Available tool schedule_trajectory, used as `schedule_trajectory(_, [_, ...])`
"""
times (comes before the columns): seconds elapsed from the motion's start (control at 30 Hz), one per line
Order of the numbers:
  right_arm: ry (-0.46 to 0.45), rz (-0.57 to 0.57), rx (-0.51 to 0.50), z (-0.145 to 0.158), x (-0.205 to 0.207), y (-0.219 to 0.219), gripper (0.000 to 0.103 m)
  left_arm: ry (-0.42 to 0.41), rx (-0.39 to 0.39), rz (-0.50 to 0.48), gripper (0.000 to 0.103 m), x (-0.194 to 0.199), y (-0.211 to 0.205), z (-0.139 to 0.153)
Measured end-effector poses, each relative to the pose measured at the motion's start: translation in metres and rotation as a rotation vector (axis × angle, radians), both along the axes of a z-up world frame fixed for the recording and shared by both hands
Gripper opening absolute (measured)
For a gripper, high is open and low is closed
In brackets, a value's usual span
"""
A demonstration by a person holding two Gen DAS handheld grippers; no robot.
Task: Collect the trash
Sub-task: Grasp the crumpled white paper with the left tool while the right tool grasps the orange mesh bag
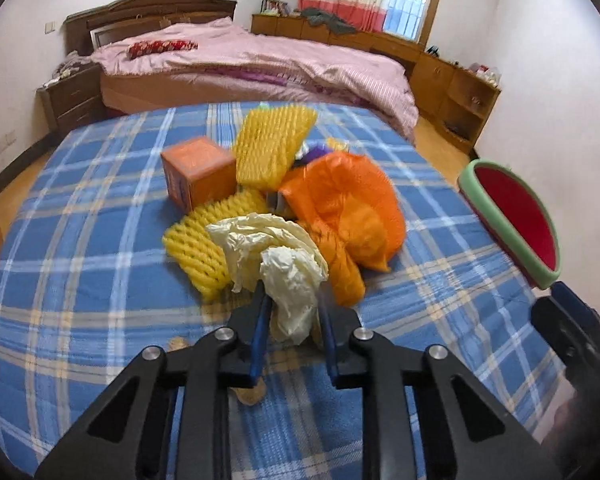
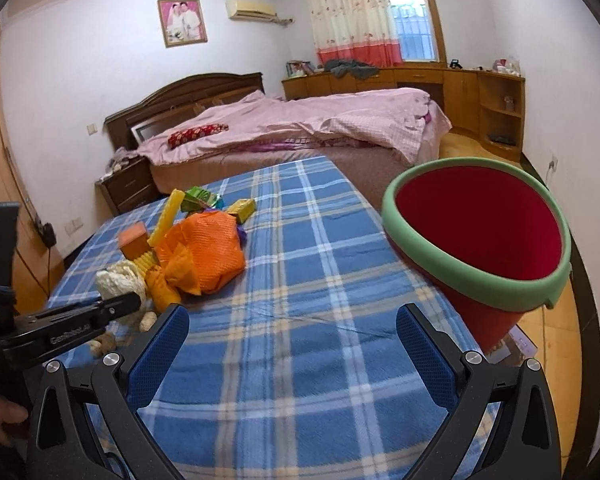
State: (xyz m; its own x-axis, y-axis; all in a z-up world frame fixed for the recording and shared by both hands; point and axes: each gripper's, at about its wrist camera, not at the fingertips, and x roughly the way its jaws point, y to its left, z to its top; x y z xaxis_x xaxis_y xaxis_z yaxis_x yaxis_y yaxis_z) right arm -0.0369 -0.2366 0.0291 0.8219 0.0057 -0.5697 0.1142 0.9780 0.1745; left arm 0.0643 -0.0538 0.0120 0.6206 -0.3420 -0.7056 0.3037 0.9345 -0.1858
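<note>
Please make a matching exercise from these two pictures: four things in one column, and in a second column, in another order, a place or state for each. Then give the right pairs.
Things:
1. crumpled cream paper
2. orange box
3. red bin
4. right gripper

Places or states:
A. open, holding nothing
B. tilted at the right edge of the blue plaid blanket
C. clamped in the left gripper
D. on the blanket, beside the yellow foam net

Pairs: 1-C, 2-D, 3-B, 4-A
</note>
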Motion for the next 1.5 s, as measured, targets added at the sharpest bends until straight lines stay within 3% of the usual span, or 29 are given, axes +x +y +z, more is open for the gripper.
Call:
schedule_trajectory(0.17, [0.039,0.026,-0.005,0.010,0.018,0.017,0.103,-0.067,-0.036,0.036,0.023,0.001,0.026,0.020])
schedule_trajectory(0.33, [0.089,0.048,-0.013,0.008,0.041,0.043,0.103,-0.114,-0.016,0.116,0.023,0.012,0.055,0.022])
schedule_trajectory(0.6, [0.121,0.124,-0.046,0.000,0.080,0.081,0.102,-0.103,-0.088,0.133,0.023,0.020,0.076,0.012])
schedule_trajectory(0.73, [0.141,0.177,-0.058,-0.006,0.096,0.098,0.097,-0.097,-0.128,0.122,0.023,0.023,0.080,0.010])
schedule_trajectory(0.8, [0.156,0.196,-0.080,-0.009,0.101,0.107,0.083,-0.091,-0.147,0.121,0.023,0.024,0.084,0.008])
schedule_trajectory(0.83, [0.177,0.203,-0.094,-0.012,0.105,0.111,0.068,-0.086,-0.158,0.122,0.023,0.024,0.086,0.008])
schedule_trajectory(1.03, [0.260,0.203,-0.091,-0.029,0.114,0.114,0.062,-0.077,-0.179,0.117,0.023,0.025,0.089,0.006])
schedule_trajectory(1.23, [0.269,0.234,-0.059,-0.030,0.110,0.114,0.034,-0.067,-0.173,0.138,0.024,0.028,0.090,0.003])
schedule_trajectory(1.5, [0.174,0.257,-0.011,-0.003,0.083,0.106,0.032,-0.109,-0.109,0.139,0.023,0.019,0.078,0.014])
